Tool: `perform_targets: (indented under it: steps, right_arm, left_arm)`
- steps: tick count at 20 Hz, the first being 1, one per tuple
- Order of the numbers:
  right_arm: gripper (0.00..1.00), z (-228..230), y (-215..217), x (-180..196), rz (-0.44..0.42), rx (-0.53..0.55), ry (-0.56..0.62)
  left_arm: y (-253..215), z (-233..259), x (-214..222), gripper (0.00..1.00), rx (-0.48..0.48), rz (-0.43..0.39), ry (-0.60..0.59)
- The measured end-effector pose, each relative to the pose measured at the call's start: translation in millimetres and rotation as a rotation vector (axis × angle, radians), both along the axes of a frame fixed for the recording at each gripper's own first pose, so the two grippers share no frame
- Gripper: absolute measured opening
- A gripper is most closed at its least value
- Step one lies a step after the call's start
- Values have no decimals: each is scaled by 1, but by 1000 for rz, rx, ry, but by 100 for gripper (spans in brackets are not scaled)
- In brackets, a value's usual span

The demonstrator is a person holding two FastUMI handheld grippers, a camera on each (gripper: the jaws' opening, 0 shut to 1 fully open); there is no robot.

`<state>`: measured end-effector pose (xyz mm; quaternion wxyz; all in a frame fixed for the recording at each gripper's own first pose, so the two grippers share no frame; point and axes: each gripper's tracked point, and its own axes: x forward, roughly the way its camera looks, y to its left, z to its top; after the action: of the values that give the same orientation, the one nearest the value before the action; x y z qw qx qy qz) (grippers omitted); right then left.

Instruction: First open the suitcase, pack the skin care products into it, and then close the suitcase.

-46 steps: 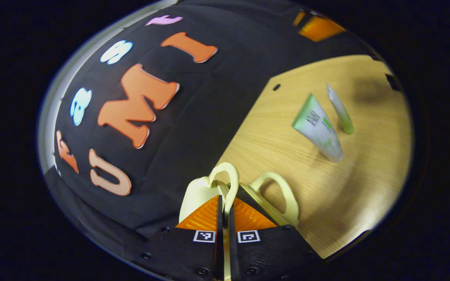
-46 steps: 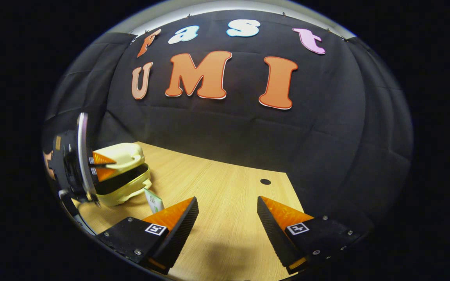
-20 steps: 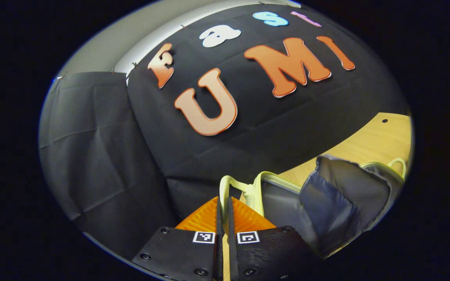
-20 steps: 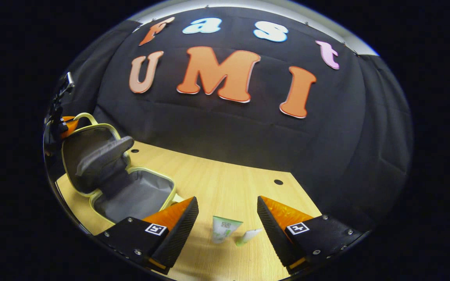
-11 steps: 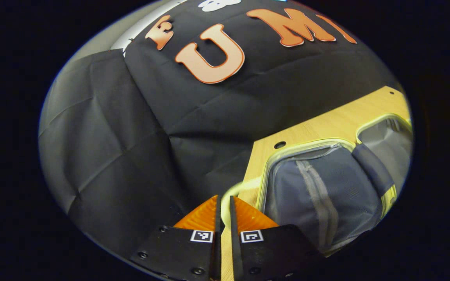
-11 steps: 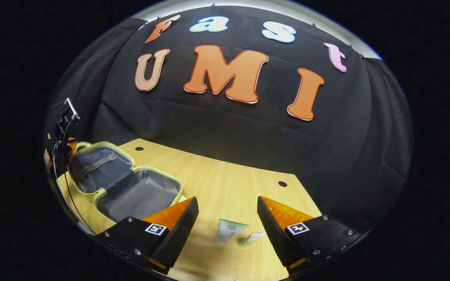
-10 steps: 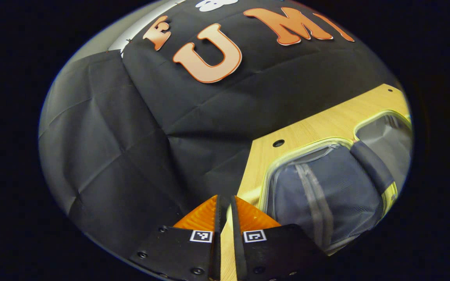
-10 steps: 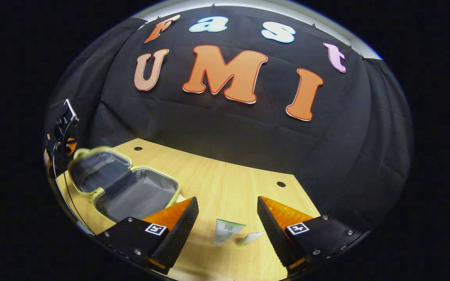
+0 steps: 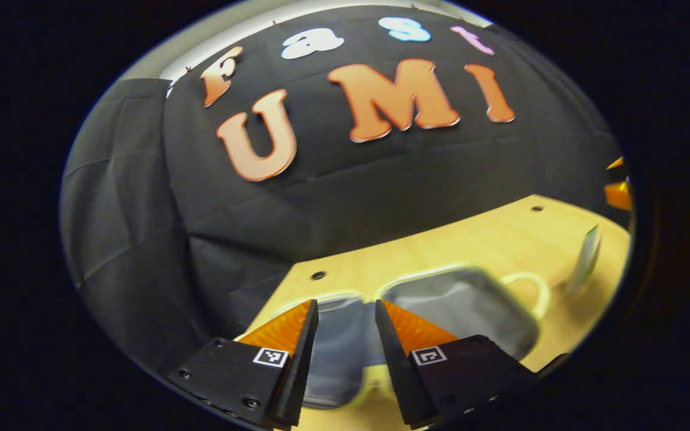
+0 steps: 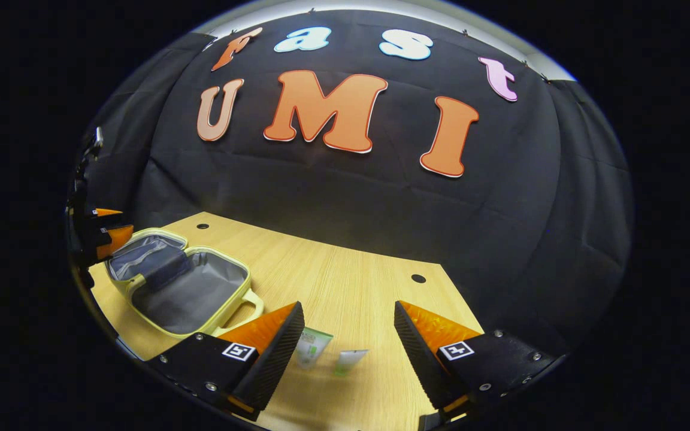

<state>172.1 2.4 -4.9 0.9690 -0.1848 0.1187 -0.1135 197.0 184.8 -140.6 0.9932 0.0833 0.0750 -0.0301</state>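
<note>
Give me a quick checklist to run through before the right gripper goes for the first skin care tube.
1. Suitcase lies fully open on the table: ok.
2. Left gripper is open and has let go of the case: ok.
3. Right gripper is open and empty: ok.
4. Larger tube and smaller tube both lie on the table between the right gripper's fingers: ok.
5. The two tubes lie apart: ok, with a narrow gap.
6. Lined compartment nearest the tubes has nothing in it: ok.
</note>
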Motion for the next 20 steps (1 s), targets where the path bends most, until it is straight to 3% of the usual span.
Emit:
perform_targets:
  steps: [1, 3, 9, 14, 20]
  right_arm:
    - [96, 0, -7, -2, 12, 8, 2]
    - [96, -5, -19, -5, 35, 31, 15]
    - [96, -7, -41, -20, 115, 23, 39]
    - [96, -21, -66, -29, 115, 15, 46]
    - [96, -57, -79, -36, 112, 18, 87]
  left_arm:
    - [-31, 6, -3, 62, -9, -42, -9]
    - [-85, 9, -8, 77, -27, -107, 4]
    - [-231, -1, -30, 88, -103, -302, 53]
    - [-312, -48, -32, 89, -109, -418, 101]
    - [-361, -104, -21, 89, -123, -481, 205]
